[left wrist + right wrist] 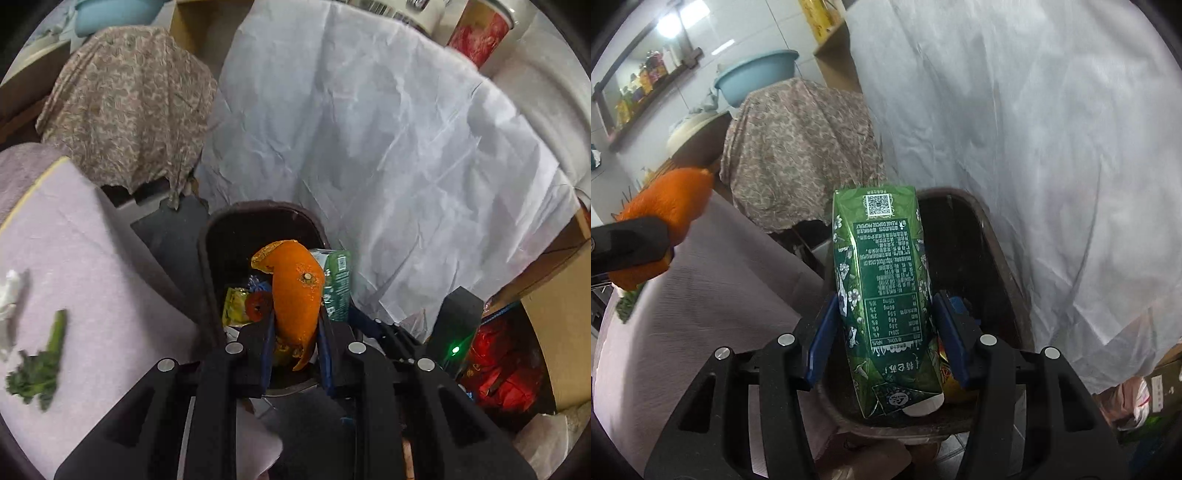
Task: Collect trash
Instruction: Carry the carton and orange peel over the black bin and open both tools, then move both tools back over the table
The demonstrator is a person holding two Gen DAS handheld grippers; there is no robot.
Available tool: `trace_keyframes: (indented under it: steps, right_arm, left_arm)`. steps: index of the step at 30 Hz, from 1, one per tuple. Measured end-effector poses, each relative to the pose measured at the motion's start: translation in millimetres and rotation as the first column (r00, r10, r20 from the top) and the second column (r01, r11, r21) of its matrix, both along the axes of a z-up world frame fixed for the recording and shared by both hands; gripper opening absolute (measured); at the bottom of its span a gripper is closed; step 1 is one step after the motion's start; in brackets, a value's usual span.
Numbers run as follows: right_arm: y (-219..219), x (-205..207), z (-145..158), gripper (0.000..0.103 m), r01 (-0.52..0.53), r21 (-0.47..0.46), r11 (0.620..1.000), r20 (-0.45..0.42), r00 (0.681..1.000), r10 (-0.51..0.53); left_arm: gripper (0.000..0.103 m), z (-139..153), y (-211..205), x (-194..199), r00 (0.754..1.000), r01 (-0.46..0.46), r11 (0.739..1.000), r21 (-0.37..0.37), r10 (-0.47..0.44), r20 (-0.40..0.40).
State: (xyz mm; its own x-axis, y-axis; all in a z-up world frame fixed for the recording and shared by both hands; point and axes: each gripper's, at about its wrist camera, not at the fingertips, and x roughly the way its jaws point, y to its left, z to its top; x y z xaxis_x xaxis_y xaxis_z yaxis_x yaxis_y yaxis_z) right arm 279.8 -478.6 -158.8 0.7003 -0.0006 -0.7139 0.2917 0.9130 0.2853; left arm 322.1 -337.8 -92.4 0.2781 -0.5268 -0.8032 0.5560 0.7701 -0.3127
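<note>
My left gripper [295, 325] is shut on an orange peel [295, 291] and holds it over the dark trash bin [221, 236]; the peel also shows at the left of the right wrist view [672, 199]. My right gripper [884, 332] holds a green drink carton [882, 280] upright over the same bin [997, 251]; its blue pads [823, 332] stand slightly off the carton's sides. The carton shows beside the peel in the left wrist view [338, 284]. Yellow and blue wrappers [240, 306] lie inside the bin.
A pink-clothed table [92, 258] at left carries a green vegetable stalk [40, 365] and a white tissue [9, 306]. A white sheet [369, 129] hangs behind the bin. A patterned cloth [125, 107] covers something. A cardboard box [561, 332] with red bags [506, 365] stands at right.
</note>
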Motion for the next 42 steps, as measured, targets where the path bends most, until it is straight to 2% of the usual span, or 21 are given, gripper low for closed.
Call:
trace_keyframes:
  steps: [4, 6, 8, 14, 16, 17, 18, 20, 23, 27, 34, 39, 42]
  right_arm:
    - [-5.9, 16.9, -25.0, 0.054, 0.009, -0.032, 0.999, -0.050, 0.999, -0.011]
    - [-7.2, 19.5, -31.9, 0.069, 0.017, -0.038, 0.999, -0.054, 0.998, -0.019]
    - [-7.4, 16.5, -34.6, 0.075, 0.038, -0.069, 0.997, -0.040, 0.998, -0.041]
    - [-14.8, -4.5, -42.9, 0.075, 0.060, -0.077, 0.995, -0.057, 0.996, -0.064]
    - [-14.8, -12.2, -42.3, 0.075, 0.063, -0.089, 0.994, -0.053, 0.996, -0.068]
    - [-14.8, -16.9, -42.2, 0.075, 0.067, -0.098, 0.993, -0.054, 0.996, -0.072]
    - [-14.6, -19.7, -42.5, 0.075, 0.071, -0.104, 0.992, -0.059, 0.995, -0.077]
    - [-15.0, -26.3, -43.0, 0.075, 0.077, -0.109, 0.991, -0.067, 0.994, -0.084]
    - [-14.5, -34.4, -41.0, 0.075, 0.086, -0.112, 0.990, -0.070, 0.993, -0.094]
    - [-12.8, -41.5, -34.8, 0.075, 0.089, -0.094, 0.992, -0.069, 0.993, -0.095]
    - [5.9, -52.8, -7.8, 0.075, 0.057, -0.114, 0.992, -0.040, 0.997, -0.062]
    - [30.7, -59.4, 24.7, 0.075, -0.007, -0.130, 0.992, 0.019, 1.000, 0.010]
    - [55.6, -55.8, 51.2, 0.075, -0.089, -0.141, 0.986, 0.064, 0.993, 0.099]
  left_arm:
    - [0.021, -15.7, -18.1, 7.0, 1.000, -0.004, 0.999, 0.042, 0.004, -0.011]
    - [0.021, -23.8, -24.5, 11.5, 1.000, -0.011, 0.998, 0.060, 0.012, -0.018]
    - [0.021, -33.8, -33.8, 15.4, 0.999, -0.008, 0.997, 0.076, 0.010, -0.035]
    - [0.021, -54.0, -52.2, 17.8, 0.997, 0.020, 0.995, 0.102, -0.012, -0.075]
    - [0.028, -54.2, -55.4, 15.3, 0.997, 0.033, 0.993, 0.110, -0.026, -0.067]
    - [0.039, -53.1, -56.2, 13.5, 0.998, 0.038, 0.993, 0.112, -0.032, -0.058]
    - [0.055, -50.4, -56.4, 11.2, 0.999, 0.038, 0.993, 0.115, -0.034, -0.039]
    - [0.071, -42.2, -55.6, 8.4, 1.000, 0.022, 0.993, 0.116, -0.024, 0.013]
    - [0.073, -30.4, -51.7, 3.4, 0.998, 0.029, 0.994, 0.106, -0.034, 0.046]
    - [0.080, -11.9, -41.4, -8.2, 0.993, 0.035, 0.994, 0.102, -0.046, 0.105]
    - [0.082, 6.1, -14.6, -24.9, 0.985, 0.063, 0.993, 0.095, -0.078, 0.156]
    - [0.082, 21.8, 35.1, -33.0, 0.976, 0.023, 0.998, 0.062, -0.035, 0.214]
    - [0.082, 31.7, 77.0, -27.7, 0.974, -0.031, 0.999, 0.036, 0.023, 0.226]
